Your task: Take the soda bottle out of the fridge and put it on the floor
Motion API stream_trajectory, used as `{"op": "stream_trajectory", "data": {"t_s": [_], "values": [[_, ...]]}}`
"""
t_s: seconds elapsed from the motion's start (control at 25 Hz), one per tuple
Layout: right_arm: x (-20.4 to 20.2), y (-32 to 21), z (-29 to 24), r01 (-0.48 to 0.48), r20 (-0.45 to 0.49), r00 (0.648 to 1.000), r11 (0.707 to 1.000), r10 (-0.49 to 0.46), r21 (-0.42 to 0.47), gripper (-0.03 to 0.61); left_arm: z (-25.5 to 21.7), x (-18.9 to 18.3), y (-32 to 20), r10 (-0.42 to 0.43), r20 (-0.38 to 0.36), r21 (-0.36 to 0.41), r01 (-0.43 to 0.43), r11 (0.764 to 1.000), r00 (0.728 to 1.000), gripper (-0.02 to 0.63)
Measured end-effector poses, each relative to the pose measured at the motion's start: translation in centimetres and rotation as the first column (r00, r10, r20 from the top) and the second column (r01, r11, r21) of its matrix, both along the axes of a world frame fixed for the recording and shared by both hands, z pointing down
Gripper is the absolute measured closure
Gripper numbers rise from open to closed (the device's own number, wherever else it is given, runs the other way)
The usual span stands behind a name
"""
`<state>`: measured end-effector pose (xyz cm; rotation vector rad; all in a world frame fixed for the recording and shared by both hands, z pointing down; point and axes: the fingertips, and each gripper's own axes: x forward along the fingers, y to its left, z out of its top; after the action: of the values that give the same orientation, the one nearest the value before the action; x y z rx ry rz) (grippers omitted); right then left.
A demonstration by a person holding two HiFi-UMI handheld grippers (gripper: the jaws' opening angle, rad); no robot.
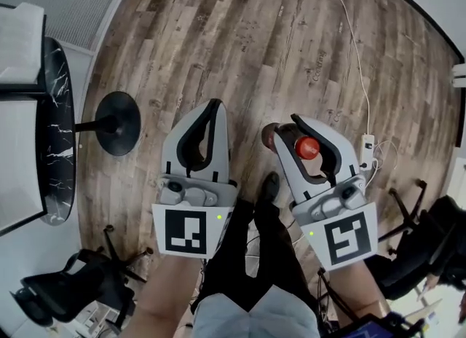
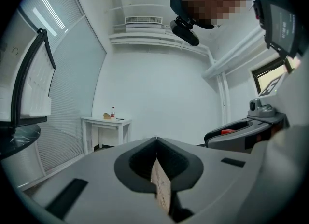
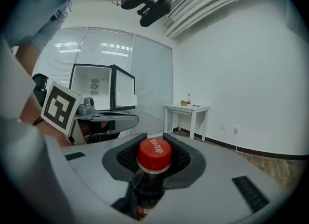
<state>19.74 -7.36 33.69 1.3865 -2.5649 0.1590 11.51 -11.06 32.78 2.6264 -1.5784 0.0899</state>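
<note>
The soda bottle, dark with a red cap, hangs by its neck in my right gripper, whose jaws are shut on it just under the cap. In the head view the right gripper is held over the wood floor, and the bottle's dark body shows below it. My left gripper is beside it on the left, shut with nothing between its jaws. The small fridge stands behind with its door open.
A dark marble table and a black round-base stand are at the left. A white power strip with a cable lies at the right. Office chairs are at bottom left and right. A white side table stands by the wall.
</note>
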Motion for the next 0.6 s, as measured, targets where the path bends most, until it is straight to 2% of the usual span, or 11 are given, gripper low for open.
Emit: {"op": "stream_trajectory", "data": {"t_s": [0.2,0.4,0.6], "values": [[1.4,0.0,5.3,-0.031,-0.007,0.999,0.999,0.031,-0.034,0.465,5.8,0.5,-0.9,-0.006,0.0,-0.045,0.006,0.999,1.0,0.602],[2.8,-0.3,10.3,-0.061,-0.007,0.998,0.997,0.061,-0.046,0.465,10.7,1.3,-1.6,0.027,0.037,-0.048,-0.026,0.999,0.999,0.601],[2.3,-0.1,15.6,-0.07,-0.022,0.997,0.996,0.069,-0.057,0.466,16.0,0.3,-2.1,0.025,0.03,-0.061,-0.023,0.998,0.999,0.601]]}}
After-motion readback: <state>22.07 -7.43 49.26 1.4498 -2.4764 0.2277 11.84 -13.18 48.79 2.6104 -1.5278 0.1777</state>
